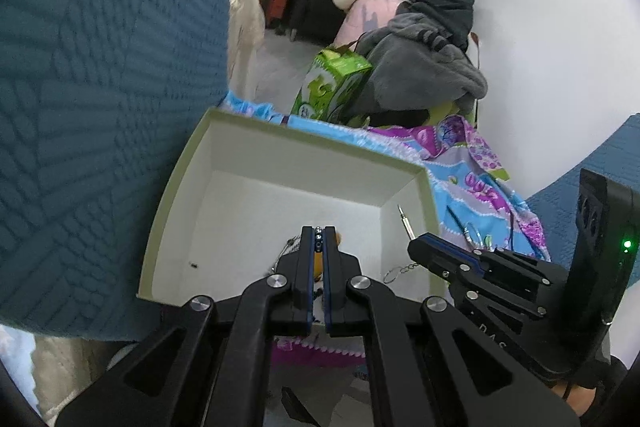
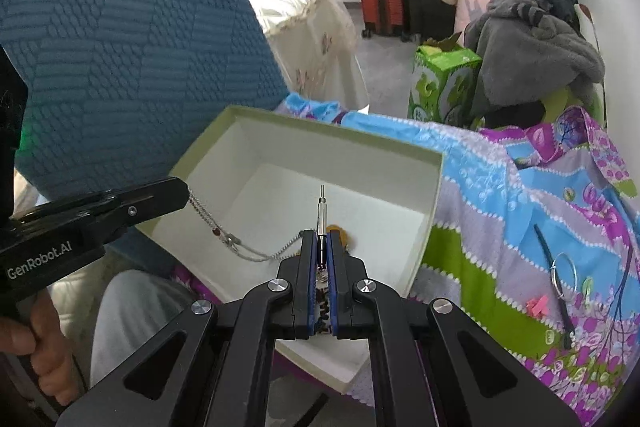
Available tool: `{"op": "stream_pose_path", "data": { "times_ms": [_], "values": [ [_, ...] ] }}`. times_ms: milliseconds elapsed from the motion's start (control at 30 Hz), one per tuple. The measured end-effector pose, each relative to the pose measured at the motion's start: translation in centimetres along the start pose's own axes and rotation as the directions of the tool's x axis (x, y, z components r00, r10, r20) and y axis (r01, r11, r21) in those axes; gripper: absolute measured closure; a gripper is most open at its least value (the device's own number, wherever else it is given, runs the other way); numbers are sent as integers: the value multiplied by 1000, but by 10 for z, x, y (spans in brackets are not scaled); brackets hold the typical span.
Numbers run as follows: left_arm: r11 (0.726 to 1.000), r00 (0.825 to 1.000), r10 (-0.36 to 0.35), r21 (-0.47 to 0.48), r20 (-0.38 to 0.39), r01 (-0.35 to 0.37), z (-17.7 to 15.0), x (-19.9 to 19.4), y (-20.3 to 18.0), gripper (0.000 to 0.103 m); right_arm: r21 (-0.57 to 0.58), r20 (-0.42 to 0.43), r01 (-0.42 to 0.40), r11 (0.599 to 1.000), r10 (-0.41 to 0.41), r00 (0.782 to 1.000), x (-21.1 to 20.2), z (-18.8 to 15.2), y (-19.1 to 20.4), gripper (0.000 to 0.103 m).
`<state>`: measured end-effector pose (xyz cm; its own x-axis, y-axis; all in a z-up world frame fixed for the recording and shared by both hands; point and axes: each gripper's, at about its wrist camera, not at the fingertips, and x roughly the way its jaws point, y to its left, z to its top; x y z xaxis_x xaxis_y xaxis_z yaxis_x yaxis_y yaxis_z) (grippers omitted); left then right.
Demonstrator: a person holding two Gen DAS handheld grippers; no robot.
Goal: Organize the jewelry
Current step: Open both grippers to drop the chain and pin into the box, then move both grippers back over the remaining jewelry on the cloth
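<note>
Centrally, an open white box (image 2: 424, 187) with a pale green rim sits on a bright patterned cloth (image 2: 500, 211), and it serves as the landmark for everything else. Both claws hang over the box's near side. The left claw (image 1: 318, 233) is pressed together on a silver chain necklace (image 2: 244, 247); small dark beads show between its tips, and from the right wrist view the chain runs from that claw down across the box floor to the right claw. The right claw (image 2: 321, 237) is likewise pinched shut, gripping a thin metal pin-like piece (image 2: 321, 205) that sticks up past its tips over the inside of the box. A small yellow item (image 2: 334, 230) lies on the box floor just behind the right claw's tips, mostly hidden, so what it is stays unclear. A tiny dark speck (image 1: 194, 265) rests on the box floor near the left wall. Something striped sits between the right claw's fingers lower down, too cramped to identify. To the right of the box, on the cloth, lie a metal ring (image 2: 564, 269) with a dark cord and a small pink piece (image 2: 536, 305). Left of the box rises a blue textured cushion (image 2: 120, 47). Beyond the box stands a green carton (image 2: 444, 83), partly covered by a grey garment.
</note>
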<state>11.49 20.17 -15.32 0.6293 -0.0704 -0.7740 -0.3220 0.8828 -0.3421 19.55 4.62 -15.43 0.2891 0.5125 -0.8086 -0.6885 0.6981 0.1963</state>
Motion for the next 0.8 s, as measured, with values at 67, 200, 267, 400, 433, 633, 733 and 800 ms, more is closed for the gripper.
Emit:
{"op": "stream_pose_path", "data": {
  "times_ms": [67,200,267,400,433,633,733,800],
  "values": [
    [1000,1000,2,-9,-9,-2,-3,2,3,100,2,-9,0,1000,0,1000,2,-2,1,100],
    [1000,1000,4,5,-17,-4,-4,1,2,100,25,-21,-5,1000,5,1000,3,-2,-3,94],
    [1000,1000,18,13,-16,-18,-1,-1,-1,100,33,-22,-5,999,5,1000,0,0,-4,85],
    [1000,1000,8,22,13,-8,6,-15,-8,91,49,7,-11,999,11,1000,-15,7,-9,83],
    [999,999,14,29,32,-15,9,-22,-12,79,51,20,-11,999,10,1000,-22,9,-10,83],
    [998,992,35,51,123,-41,23,-56,-33,60,54,107,-14,998,8,994,-64,22,-20,83],
    [997,987,35,69,154,-46,29,-70,-45,59,52,159,-17,998,9,987,-90,28,-26,83],
    [995,983,30,85,181,-46,33,-81,-56,58,53,186,-19,998,9,982,-107,32,-29,83]
  ]
}}
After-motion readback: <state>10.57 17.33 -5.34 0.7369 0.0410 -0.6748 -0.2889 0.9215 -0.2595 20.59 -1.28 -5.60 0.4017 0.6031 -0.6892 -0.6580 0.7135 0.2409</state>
